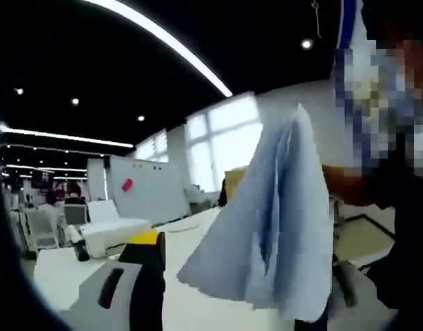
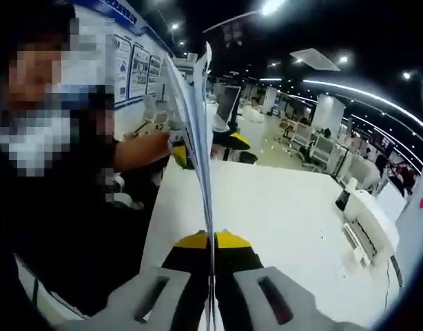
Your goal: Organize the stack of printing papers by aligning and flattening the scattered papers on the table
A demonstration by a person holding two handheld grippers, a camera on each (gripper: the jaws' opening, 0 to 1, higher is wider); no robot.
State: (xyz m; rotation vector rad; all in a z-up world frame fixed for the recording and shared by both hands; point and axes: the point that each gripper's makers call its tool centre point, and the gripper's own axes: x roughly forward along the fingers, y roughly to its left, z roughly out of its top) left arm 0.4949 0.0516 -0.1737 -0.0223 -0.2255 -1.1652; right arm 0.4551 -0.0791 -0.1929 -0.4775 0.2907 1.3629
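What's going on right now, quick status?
Right gripper shut on papers, sheets held upright off the table. Left gripper in view, grip unclear. Papers fanned, not yet aligned. Printer off to the side, nothing blocking.

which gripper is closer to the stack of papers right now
Right. The right gripper is shut on the stack of papers, touching it. The left gripper sits beside the sheets, apart from them.

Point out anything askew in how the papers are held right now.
The papers are lifted off the white table, clamped edge-on in the right gripper. Their sheets fan apart unevenly, edges not aligned.
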